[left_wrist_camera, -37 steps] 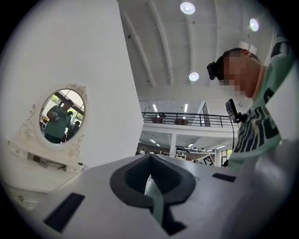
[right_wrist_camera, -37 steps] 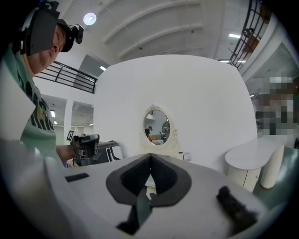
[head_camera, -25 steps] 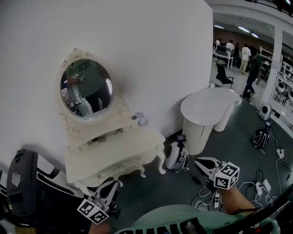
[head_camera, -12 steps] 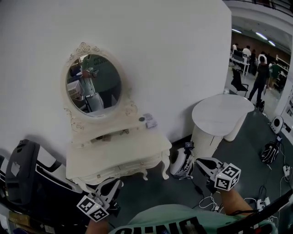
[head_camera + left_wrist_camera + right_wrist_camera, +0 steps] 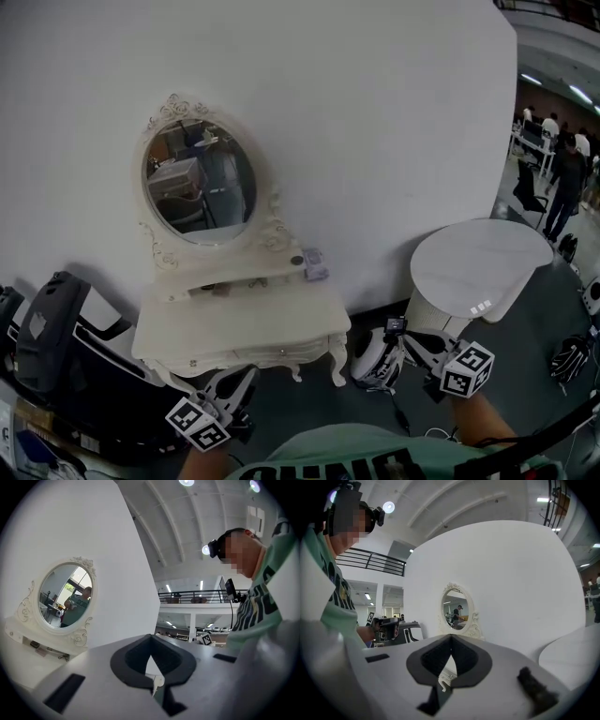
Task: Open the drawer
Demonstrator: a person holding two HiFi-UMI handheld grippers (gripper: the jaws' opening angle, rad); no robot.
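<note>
You are holding the left gripper point(image 5: 239, 378) low in front of you, its tips pointing up towards the front of the white dressing table point(image 5: 234, 319) without touching it. In the left gripper view, the jaws of this gripper point(image 5: 150, 641) are pressing together along one seam, gripping nothing. The oval mirror point(image 5: 65, 597) is showing off to their left.

You are carrying the right gripper point(image 5: 405, 339) further right, over a white and black device point(image 5: 373, 356) sitting on the floor. That spot lies between the dressing table's right leg and the round white table point(image 5: 478, 267). In the right gripper view, the jaws of that gripper point(image 5: 451, 639) are likewise meeting tip to tip, empty. The mirror point(image 5: 457, 611) is standing just above them against the white wall point(image 5: 511, 573).

The drawer point(image 5: 272, 352) is sitting in the carved front of the dressing table, just under the tabletop, with small knobs along it. It is looking closed, though its edges are too fine to trace from the head view. A small box point(image 5: 315, 263) is resting at the right end of the shelf below the mirror. A dark chair point(image 5: 56, 328) is standing just left of the dressing table.
</note>
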